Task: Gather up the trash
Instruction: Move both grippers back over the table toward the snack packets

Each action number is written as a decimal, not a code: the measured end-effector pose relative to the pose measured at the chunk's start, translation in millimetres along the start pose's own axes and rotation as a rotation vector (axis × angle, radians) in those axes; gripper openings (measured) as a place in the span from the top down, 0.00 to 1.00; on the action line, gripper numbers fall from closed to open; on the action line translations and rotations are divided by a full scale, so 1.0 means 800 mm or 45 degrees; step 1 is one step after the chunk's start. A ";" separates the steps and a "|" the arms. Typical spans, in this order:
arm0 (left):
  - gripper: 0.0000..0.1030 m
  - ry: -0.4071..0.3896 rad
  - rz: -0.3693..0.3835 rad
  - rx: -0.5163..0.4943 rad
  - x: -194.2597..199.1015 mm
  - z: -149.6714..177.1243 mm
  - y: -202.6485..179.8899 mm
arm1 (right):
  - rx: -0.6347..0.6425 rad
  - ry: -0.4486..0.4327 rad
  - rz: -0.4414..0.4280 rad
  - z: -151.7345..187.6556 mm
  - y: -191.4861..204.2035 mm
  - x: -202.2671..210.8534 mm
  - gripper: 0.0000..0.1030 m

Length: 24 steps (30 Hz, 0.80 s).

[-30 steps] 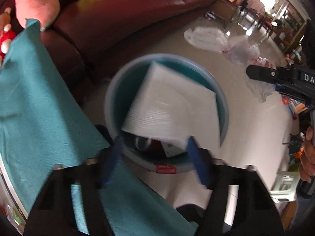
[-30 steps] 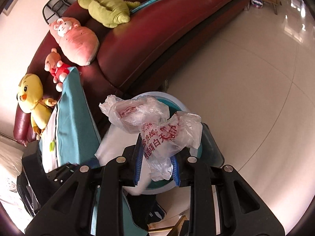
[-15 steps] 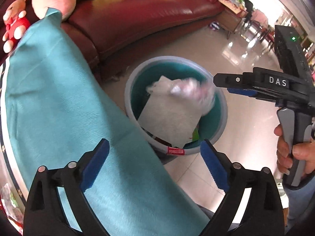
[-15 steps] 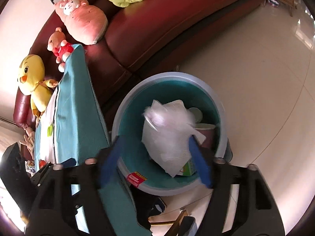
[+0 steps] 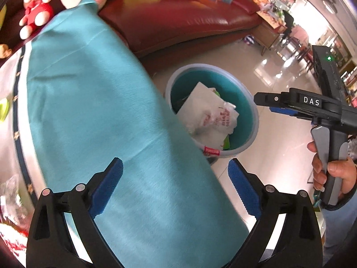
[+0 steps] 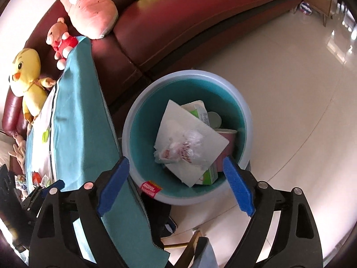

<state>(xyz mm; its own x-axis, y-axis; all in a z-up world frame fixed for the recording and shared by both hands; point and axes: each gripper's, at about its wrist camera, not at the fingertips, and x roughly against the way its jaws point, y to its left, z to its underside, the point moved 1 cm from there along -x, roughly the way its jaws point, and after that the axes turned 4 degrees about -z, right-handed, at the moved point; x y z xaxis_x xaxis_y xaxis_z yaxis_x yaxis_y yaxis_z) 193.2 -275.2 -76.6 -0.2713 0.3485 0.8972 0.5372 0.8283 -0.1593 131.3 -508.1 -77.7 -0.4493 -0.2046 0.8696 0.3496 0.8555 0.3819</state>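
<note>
A round teal trash bin stands on the floor beside the table; it also shows in the left wrist view. Inside lie a white napkin, a crumpled plastic bag with red print, a pink paper cup and a green carton. The bag rests on the napkin. My right gripper is open and empty above the bin's near rim. It shows from the side in the left wrist view. My left gripper is open and empty over the teal tablecloth.
A dark red sofa with plush toys, among them a yellow chick and a pink one, curves behind the bin. The teal tablecloth hangs at the bin's left. Glossy tiled floor spreads right. A wooden cabinet stands far back.
My left gripper let the napkin fall into the bin and drew back over the table. My right gripper opened and dropped the plastic bag onto the napkin in the bin.
</note>
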 end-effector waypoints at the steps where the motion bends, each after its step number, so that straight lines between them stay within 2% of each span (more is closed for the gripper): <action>1: 0.08 -0.009 -0.003 0.008 0.007 0.005 0.007 | 0.010 0.000 0.006 0.002 0.005 0.002 0.20; 14: 0.05 -0.126 -0.038 0.150 0.075 0.059 0.094 | 0.182 -0.002 0.065 0.032 0.099 0.023 0.19; 24: 0.04 -0.195 -0.125 0.318 0.127 0.121 0.192 | 0.425 0.087 0.037 0.064 0.227 -0.001 0.19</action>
<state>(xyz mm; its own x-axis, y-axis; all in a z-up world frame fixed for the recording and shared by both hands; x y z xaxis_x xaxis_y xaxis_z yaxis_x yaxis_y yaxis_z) 170.5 -70.0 -49.6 -0.4395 0.3075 0.8440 0.2949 0.9369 -0.1878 152.8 -328.3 -25.6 -0.3830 -0.1995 0.9020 0.0680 0.9677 0.2429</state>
